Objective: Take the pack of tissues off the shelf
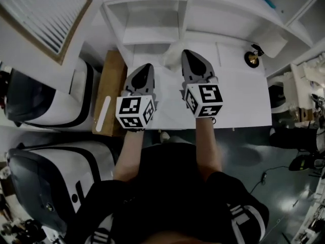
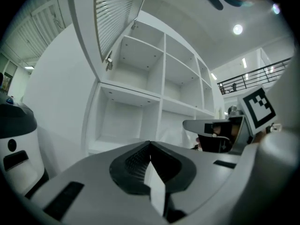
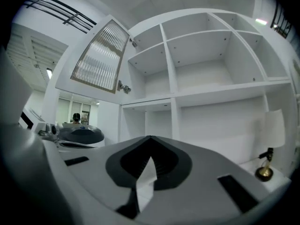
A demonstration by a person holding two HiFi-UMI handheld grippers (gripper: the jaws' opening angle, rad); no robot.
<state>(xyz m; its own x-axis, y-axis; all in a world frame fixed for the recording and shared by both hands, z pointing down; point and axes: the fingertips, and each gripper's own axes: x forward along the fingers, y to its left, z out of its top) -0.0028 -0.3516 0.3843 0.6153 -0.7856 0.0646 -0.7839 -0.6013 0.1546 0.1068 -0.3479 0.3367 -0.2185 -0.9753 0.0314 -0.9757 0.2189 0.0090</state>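
Tissues are the goal, and the soft, pale pack of tissues (image 1: 171,60) seems to be the crumpled whitish shape at the foot of the tall white shelving unit (image 1: 152,14), where its lowest compartments meet the white tabletop (image 1: 238,100). That reading is a judgement: white on white leaves its edges hard to trace. The left gripper view shows a similar pale lump (image 2: 172,131) low in a bottom compartment, partly cut off by the gripper body.

The left gripper (image 1: 147,66) and right gripper (image 1: 189,53) are held side by side over the tabletop, noses pointing at the shelf and flanking the pack. This looks like a lining-up posture ahead of a grab. Each gripper's own view shows the ribbed dark pads meeting at the tip ( (image 2: 150,144), (image 3: 151,138)). Only a pale sliver of background shows through behind them, so both are closed and hold nothing. They would need to part before either could take the pack.

A cabinet door with ribbed glass (image 3: 101,62) hangs swung open at the upper left, leaving the compartments bare to view, and the upper ones look empty. A small brass-coloured lamp with a white shade (image 3: 264,171) stands on the tabletop well to the right. A light wooden board (image 1: 109,90) lies along the table's left edge, beside rounded white-and-black machines (image 1: 51,103) whose purpose cannot be told. The person's torso hides the table's near edge.
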